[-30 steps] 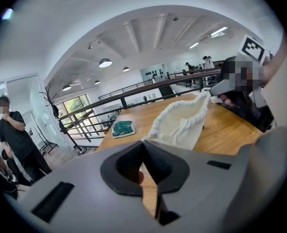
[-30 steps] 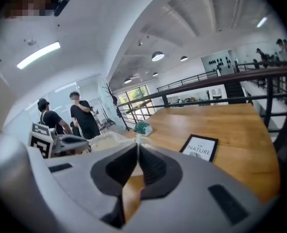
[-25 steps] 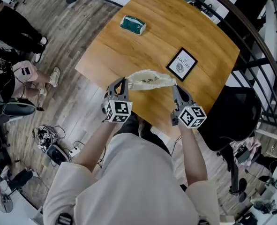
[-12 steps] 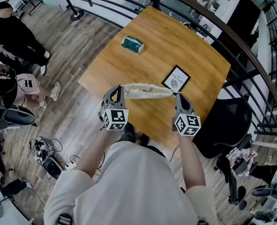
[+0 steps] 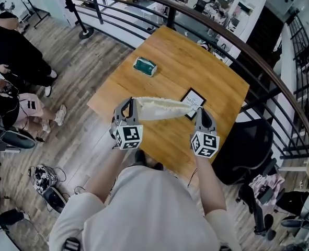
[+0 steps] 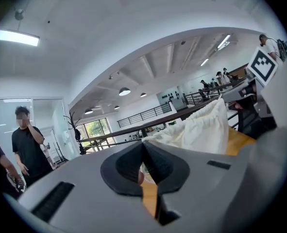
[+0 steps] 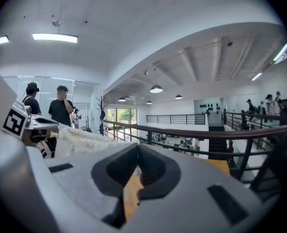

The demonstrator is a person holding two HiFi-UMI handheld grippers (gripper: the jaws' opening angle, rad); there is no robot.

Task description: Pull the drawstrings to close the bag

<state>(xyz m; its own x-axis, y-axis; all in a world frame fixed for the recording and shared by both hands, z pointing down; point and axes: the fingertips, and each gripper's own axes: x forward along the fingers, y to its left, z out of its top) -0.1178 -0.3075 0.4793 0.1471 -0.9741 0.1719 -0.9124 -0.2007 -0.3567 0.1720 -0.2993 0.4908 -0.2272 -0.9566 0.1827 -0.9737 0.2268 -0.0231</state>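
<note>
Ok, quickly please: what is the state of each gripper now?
Left gripper: closed, holding one end of the bag.
Right gripper: closed, holding the bag's other end.

Bag (image 5: 162, 107), centre frame: plain cream. Table (image 5: 217, 72): honey-brown wood grain. Packet (image 5: 145, 66), upper left: teal-green. Card (image 5: 196, 99): blk frame, white face w/ dark round mark. Left gripper (image 5: 130, 104) & right gripper (image 5: 200, 112): grey, w/ blk/wht square-marker cubes. Floor (image 5: 81, 150): grey-brown planks. Chair (image 5: 245, 145), lower right: blk.

Bright, even glow from the ceiling light (image 7: 55, 37); gripper views show fisheye bending and dark corners.
</note>
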